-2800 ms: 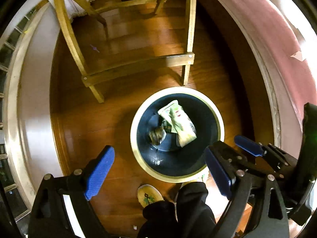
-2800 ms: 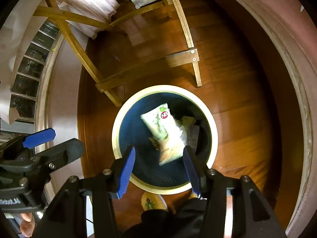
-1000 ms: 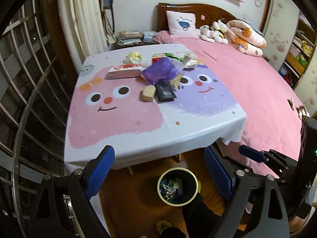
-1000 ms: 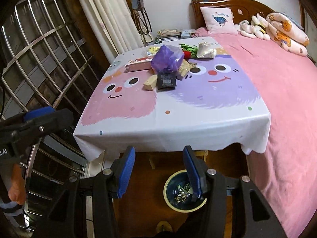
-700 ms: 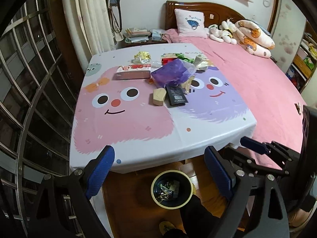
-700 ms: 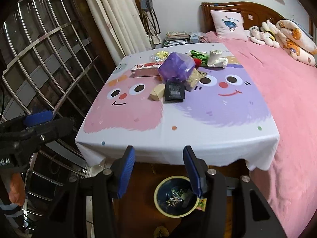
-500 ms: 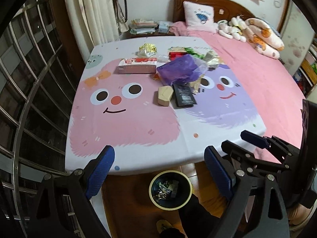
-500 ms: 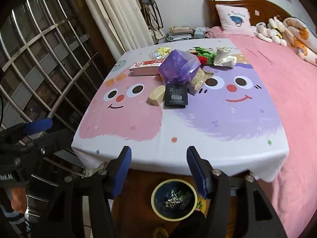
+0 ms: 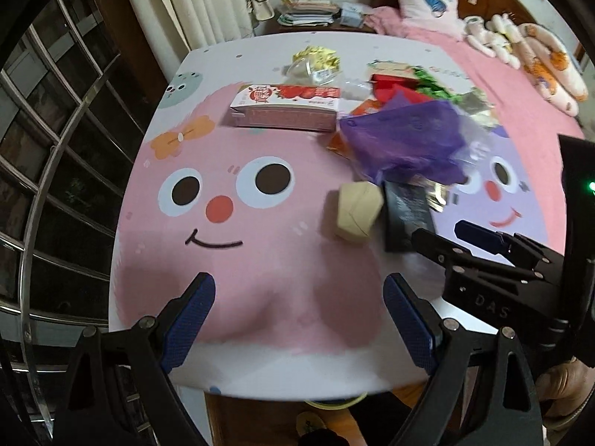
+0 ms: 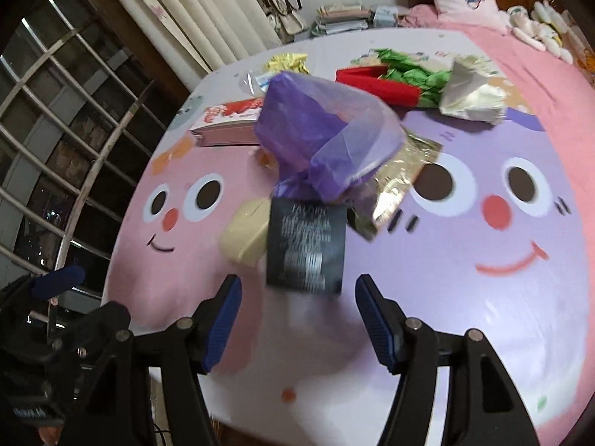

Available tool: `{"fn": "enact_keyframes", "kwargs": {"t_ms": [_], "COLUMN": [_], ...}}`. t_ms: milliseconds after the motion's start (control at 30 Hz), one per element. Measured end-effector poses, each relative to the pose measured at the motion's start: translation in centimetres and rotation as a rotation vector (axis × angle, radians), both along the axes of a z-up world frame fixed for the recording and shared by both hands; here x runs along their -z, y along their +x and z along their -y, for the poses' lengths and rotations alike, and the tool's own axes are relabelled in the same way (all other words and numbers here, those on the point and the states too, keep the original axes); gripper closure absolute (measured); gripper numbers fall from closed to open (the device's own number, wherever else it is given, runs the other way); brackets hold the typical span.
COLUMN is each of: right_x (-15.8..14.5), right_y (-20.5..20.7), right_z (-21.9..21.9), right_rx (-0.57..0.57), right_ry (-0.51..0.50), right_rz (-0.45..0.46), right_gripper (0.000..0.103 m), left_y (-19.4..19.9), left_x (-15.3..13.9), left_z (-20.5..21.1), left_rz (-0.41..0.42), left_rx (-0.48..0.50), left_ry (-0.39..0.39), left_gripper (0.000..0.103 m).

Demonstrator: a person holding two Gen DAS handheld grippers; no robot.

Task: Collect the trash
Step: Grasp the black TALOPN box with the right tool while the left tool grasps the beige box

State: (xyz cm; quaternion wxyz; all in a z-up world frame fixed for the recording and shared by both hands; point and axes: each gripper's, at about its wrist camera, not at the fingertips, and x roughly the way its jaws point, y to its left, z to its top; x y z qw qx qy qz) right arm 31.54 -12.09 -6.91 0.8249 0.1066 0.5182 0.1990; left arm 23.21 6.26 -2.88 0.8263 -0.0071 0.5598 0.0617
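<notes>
Trash lies on the cartoon-face tablecloth (image 9: 223, 297): a purple plastic bag (image 10: 319, 137), a black packet (image 10: 305, 245), a beige folded carton (image 9: 357, 212), a pink strawberry box (image 9: 286, 106), gold foil (image 10: 401, 174), a silver wrapper (image 10: 468, 96), and red and green wrappers (image 10: 390, 81). My right gripper (image 10: 297, 297) hovers just short of the black packet, its jaws opening, pads touching nothing. My left gripper (image 9: 297, 308) is open over bare pink cloth, the beige carton ahead to its right. The bin's yellow rim (image 9: 334, 403) peeks out below the table edge.
A pink bed (image 9: 520, 93) with a pillow and plush toys runs along the table's right side. A barred window (image 9: 44, 148) and curtains (image 9: 208, 0) stand to the left. Stacked papers (image 9: 308, 11) sit behind the table. A hand (image 9: 565, 390) shows at lower right.
Both grippers rose from above the bin, then moved forward and down over the table toward the trash pile. The right jaws have spread wider. The bin has slid almost out of view.
</notes>
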Motion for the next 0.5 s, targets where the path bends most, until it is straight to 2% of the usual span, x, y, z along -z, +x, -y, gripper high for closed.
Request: {"fn": "enact_keyframes", "kwargs": {"t_ms": [167, 333, 500], "right_x": [2.2, 2.4, 2.5], "right_y": [2.6, 2.6, 2.1], "right_z": [-1.6, -3.0, -2.3], "right_rx": [-0.036, -0.106, -0.168], "right_ry": [-0.053, -0.163, -0.195], "right_rz": [-0.034, 0.037, 0.062], "right_gripper": [0.039, 0.041, 0.045], "left_y": [1.9, 2.9, 3.9], "left_x": [1.5, 2.7, 3.5], "left_z": [-0.4, -0.4, 0.4], "left_rz": [-0.025, -0.053, -0.071], "left_rx": [-0.033, -0.054, -0.04], "left_ry": [0.033, 0.012, -0.037], "left_gripper": [0.012, 0.012, 0.012]}}
